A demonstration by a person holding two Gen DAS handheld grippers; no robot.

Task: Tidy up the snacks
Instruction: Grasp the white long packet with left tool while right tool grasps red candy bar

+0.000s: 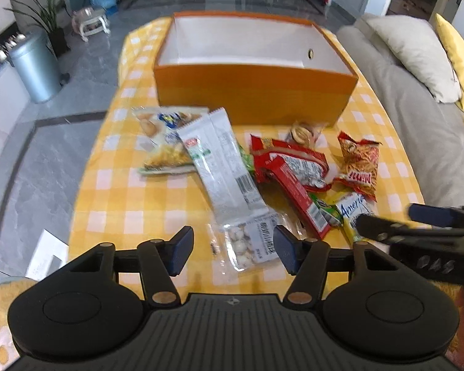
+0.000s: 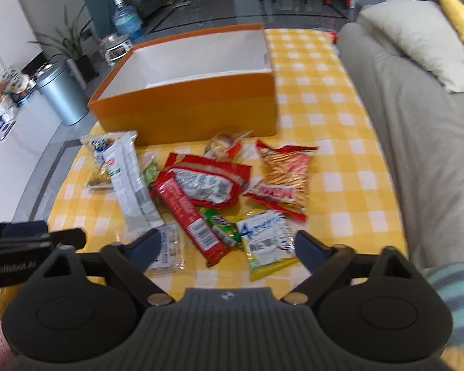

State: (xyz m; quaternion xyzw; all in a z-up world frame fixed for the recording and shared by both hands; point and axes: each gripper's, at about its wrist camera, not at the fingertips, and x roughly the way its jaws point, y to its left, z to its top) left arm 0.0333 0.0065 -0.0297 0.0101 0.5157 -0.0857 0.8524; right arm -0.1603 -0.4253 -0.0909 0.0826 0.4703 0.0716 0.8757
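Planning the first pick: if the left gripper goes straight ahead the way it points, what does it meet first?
Most likely the clear packet of white candies, lying between the open fingers of the left gripper; the long white wrapper comes next. Height above the table is unclear.

Colours we see on the table

We see a yellow-and-white checked tablecloth (image 1: 114,204); an orange box (image 1: 253,89) with a white inside; a red packet (image 2: 201,182); a silver-white wrapper (image 1: 222,170); blue pads (image 1: 182,247) on black grippers.

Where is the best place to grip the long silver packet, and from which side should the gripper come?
Grip the long silver packet across its narrow width, near the middle, coming from above with the open left gripper. It lies flat, overlapping neighbouring packets, so its ends are probably harder to pinch.
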